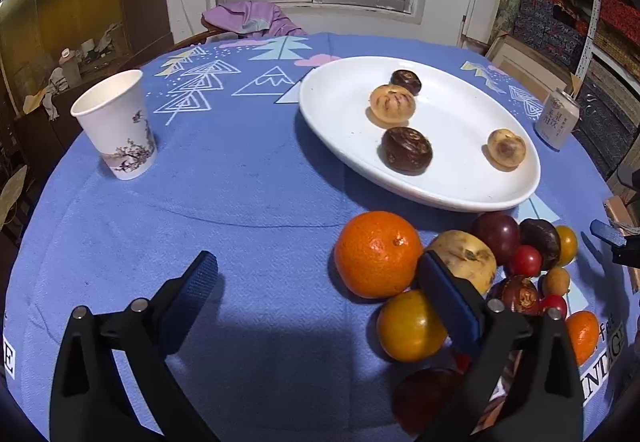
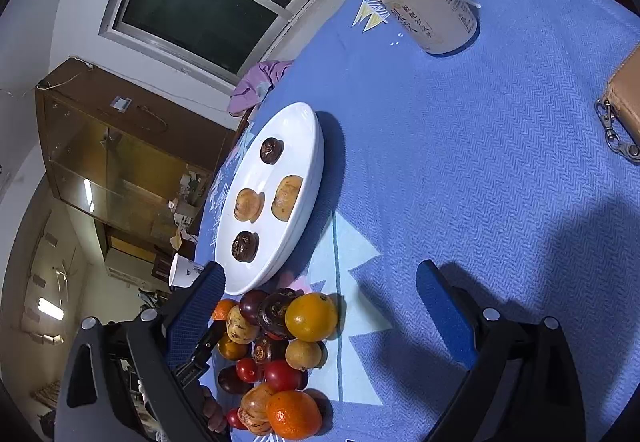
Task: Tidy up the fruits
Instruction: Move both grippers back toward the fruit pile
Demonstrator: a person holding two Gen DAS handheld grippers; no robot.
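Your worktop (image 1: 240, 170) is a round one under a blue woven cloth with printed trees, soft and grippy. On it at one o'clock in the left wrist view sits the white plate (image 1: 344, 114), glossy and oval, already carrying four wrinkled round fruits, two dark and two tan.

Now the pile of fruit (image 1: 472, 266): it lies at three o'clock from your left tool (image 1: 316, 282), just beside its right finger, which stands in front of the tan one. Both of that tool's jaws are spread wide with nothing between them. Your right tool (image 2: 320, 290) is released too, wide and empty, and in its own view the heap sits at seven o'clock, hard against the left finger. I'd call the right hand slightly better lined up.

The big orange (image 1: 378, 254) is smooth, pebbled and round, so no long axis to worry about. The yellow fruit (image 1: 412, 326) is glossy and slick. The cherry tomatoes (image 1: 525, 261) are tiny, shiny and likely to roll.
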